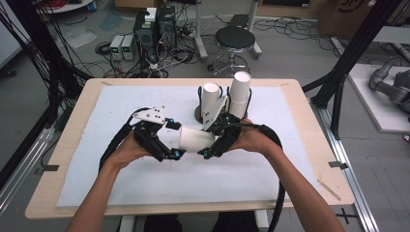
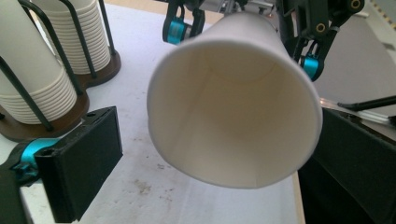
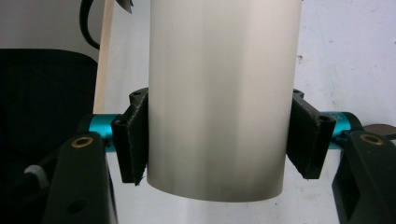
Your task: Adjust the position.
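Observation:
A white paper cup (image 1: 196, 140) lies sideways in the air over the table's middle. My right gripper (image 1: 212, 139) is shut on its closed end. In the right gripper view both pads (image 3: 133, 140) press the cup's wall (image 3: 219, 70). My left gripper (image 1: 175, 140) is open at the cup's mouth end. In the left gripper view the open mouth (image 2: 233, 102) faces the camera between the wide-apart jaws, with a gap at the left pad (image 2: 84, 158). Behind the cup the right gripper (image 2: 243, 46) shows its teal tips.
Two tall stacks of white cups (image 1: 210, 96) (image 1: 239, 89) stand in a black wire rack just behind my hands, also at the left gripper view's left as stacks (image 2: 28, 70). A white mat (image 1: 121, 183) covers the wooden table (image 1: 309, 145). A stool (image 1: 234, 41) and floor gear lie beyond.

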